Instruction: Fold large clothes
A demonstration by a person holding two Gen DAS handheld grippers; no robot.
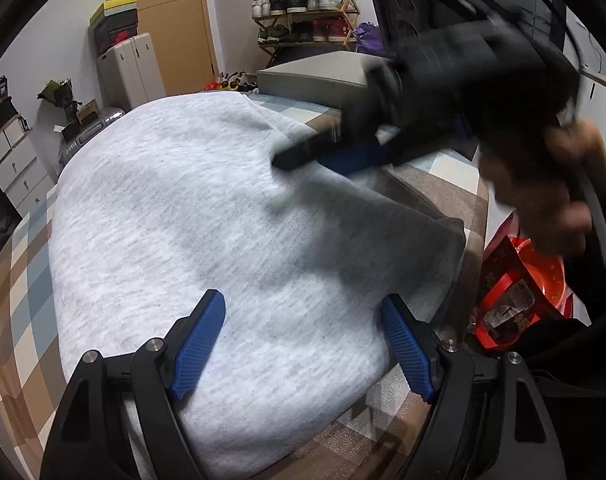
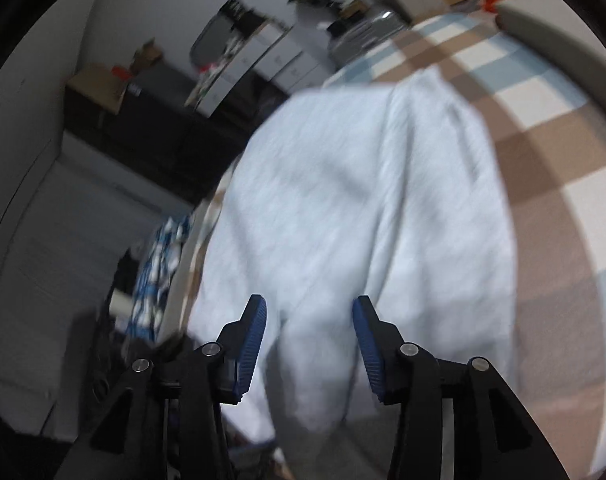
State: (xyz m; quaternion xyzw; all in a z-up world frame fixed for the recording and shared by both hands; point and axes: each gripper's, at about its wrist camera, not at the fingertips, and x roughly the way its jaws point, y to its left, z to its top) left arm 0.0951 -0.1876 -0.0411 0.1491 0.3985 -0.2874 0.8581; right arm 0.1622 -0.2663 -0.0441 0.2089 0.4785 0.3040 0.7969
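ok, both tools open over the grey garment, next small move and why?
Probably lower the left tool and close it on the near edge of the grey garment. Its jaws stand open over that edge with nothing pinched, and the right tool is open too, blurred, cloth between its jaws but not gripped. The garment looks partly folded on the checked cover.

Checked brown, blue and white cloth (image 1: 19, 280) covers the bench, with a folded grey garment (image 1: 191, 208) lying flat across its middle.
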